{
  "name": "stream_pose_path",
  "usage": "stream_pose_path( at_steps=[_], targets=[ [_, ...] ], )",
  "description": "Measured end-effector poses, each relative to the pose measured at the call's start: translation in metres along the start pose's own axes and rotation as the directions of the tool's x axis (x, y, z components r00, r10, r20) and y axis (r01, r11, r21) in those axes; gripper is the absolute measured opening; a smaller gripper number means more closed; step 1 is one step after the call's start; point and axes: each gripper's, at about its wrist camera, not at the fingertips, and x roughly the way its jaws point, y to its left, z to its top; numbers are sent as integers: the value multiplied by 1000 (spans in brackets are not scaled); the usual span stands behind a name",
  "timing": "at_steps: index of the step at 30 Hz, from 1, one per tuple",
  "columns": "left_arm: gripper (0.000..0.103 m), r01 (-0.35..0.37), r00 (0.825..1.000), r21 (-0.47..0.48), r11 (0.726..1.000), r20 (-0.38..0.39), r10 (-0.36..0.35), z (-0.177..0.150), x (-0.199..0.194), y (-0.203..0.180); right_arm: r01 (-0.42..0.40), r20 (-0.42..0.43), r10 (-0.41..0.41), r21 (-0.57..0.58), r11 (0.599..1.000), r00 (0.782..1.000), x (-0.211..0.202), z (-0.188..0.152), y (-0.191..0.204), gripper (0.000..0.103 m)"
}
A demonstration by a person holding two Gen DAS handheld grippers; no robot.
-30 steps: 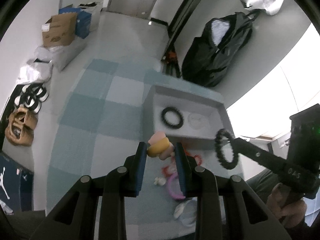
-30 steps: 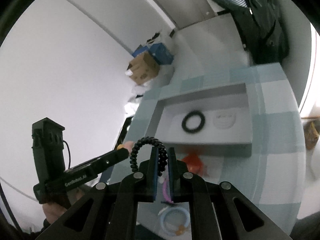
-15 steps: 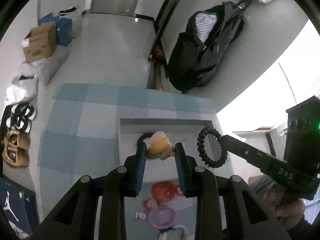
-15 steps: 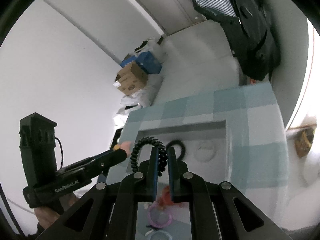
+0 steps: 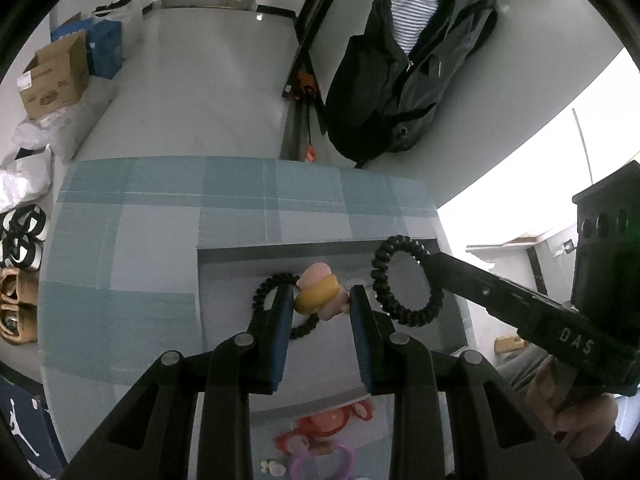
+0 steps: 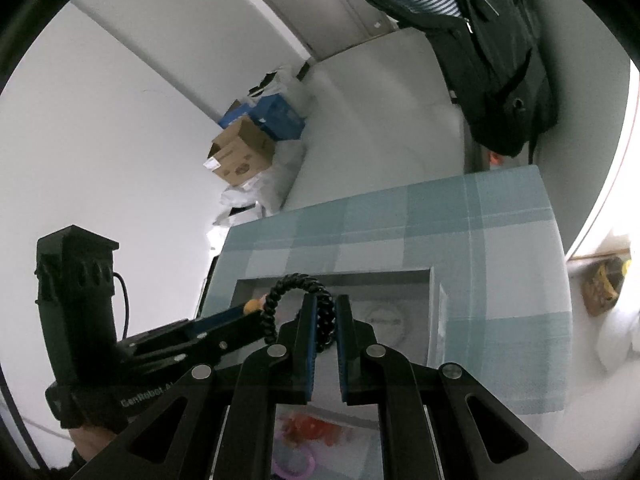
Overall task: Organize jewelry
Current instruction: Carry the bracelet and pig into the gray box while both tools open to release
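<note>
My left gripper (image 5: 318, 300) is shut on a pink and yellow hair clip (image 5: 320, 294) and holds it above the grey tray (image 5: 224, 256). A black spiral hair tie (image 5: 280, 308) lies in the tray under it, partly hidden. My right gripper (image 6: 324, 316) is shut on a second black spiral hair tie (image 6: 300, 304), which also shows in the left wrist view (image 5: 404, 280), over the tray's right part (image 6: 434, 304). A pale round item (image 6: 384, 320) lies in the tray.
The tray sits on a blue checked cloth (image 5: 160, 216). A red item (image 5: 320, 428), a purple ring (image 5: 320, 464) and a small white piece (image 5: 272, 468) lie near the front edge. A black backpack (image 5: 408, 64) and boxes (image 5: 56, 76) stand on the floor beyond.
Both grippers have moved forward over the tray with their items still held. The loose pieces on the cloth have dropped toward the bottom of both views.
</note>
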Motion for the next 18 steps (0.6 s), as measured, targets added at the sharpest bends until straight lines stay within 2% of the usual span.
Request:
stream_pose_path(
  at_steps=[5, 7, 16, 18],
  targets=[
    [23, 20, 1000, -13, 1000, -1, -20, 1, 3, 4, 10, -15, -10, 1, 1000, 1000, 8, 1, -1, 8],
    [23, 23, 1000, -22, 999, -11, -23, 2, 5, 5, 41, -15, -41, -9, 999, 999, 10, 1, -1, 8],
    [24, -9, 1000, 14, 1000, -2, 9, 3, 8, -2, 75, -36, -75, -15, 997, 997, 20, -4, -2, 11],
    [27, -8, 1000, 7, 1000, -15, 8, 3, 11, -1, 80, -31, -80, -14, 997, 996, 19, -5, -3, 11]
  ],
)
